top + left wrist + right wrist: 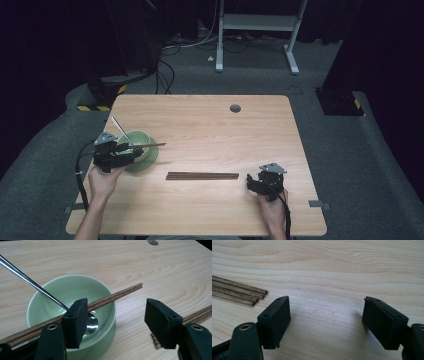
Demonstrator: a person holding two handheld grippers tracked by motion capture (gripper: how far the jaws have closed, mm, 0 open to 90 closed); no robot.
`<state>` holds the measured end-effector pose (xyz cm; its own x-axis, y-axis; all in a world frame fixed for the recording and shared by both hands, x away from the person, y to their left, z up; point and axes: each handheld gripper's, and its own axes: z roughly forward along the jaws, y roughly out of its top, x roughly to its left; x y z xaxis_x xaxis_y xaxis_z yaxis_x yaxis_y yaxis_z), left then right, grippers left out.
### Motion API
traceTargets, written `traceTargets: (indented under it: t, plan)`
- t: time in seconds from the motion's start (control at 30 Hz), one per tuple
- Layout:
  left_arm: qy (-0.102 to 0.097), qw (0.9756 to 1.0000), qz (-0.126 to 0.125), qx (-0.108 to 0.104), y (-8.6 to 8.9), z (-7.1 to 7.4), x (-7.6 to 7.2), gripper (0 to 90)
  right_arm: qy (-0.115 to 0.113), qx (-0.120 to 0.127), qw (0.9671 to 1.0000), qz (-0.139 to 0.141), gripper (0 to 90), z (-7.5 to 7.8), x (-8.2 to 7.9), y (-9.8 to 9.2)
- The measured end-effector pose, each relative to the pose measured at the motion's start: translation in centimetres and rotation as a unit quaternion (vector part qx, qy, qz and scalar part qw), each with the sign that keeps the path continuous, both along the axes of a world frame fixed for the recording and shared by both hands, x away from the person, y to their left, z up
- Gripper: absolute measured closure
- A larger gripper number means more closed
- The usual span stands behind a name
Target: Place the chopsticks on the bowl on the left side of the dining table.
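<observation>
A pale green bowl (pixel 146 141) (pixel 62 288) stands on the wooden table (pixel 225 135) at the left, with a metal spoon (pixel 120 129) (pixel 30 281) leaning in it, handle up and to the rear left. A pair of brown chopsticks (pixel 153 145) (pixel 117 293) lies across the bowl's rim. My left gripper (pixel 131 151) (pixel 116 320) is at the bowl's near side, open wide; those chopsticks pass behind its left jaw, not between the pads. More chopsticks (pixel 202 175) (pixel 237 292) (pixel 197 315) lie in a bundle at the table's middle front. My right gripper (pixel 250 181) (pixel 325 320) is open just right of the bundle's end, over bare wood.
A grey round grommet (pixel 235 108) (pixel 152 242) sits in the table's far middle. Behind the table are a white frame's legs (pixel 255 35), cables on the grey floor and black stands at both sides.
</observation>
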<state>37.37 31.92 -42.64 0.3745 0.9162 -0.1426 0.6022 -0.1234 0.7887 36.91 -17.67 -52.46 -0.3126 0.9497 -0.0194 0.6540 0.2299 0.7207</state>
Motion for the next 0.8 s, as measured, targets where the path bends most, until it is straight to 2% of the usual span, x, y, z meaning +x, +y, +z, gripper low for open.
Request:
traceTargets:
  t: [0.63, 0.8]
  plan:
    - [-0.021, 0.9996, 0.007, -0.016, -0.3, -0.6, -2.9, 35.4, 0.0, 0.0, 1.0, 0.0, 22.0, 0.0, 0.0, 0.0]
    - [-0.025, 0.9996, 0.006, -0.008, -0.8, -1.0, -3.5, 35.4, 0.0, 0.0, 1.0, 0.0, 22.0, 0.0, 0.0, 0.0]
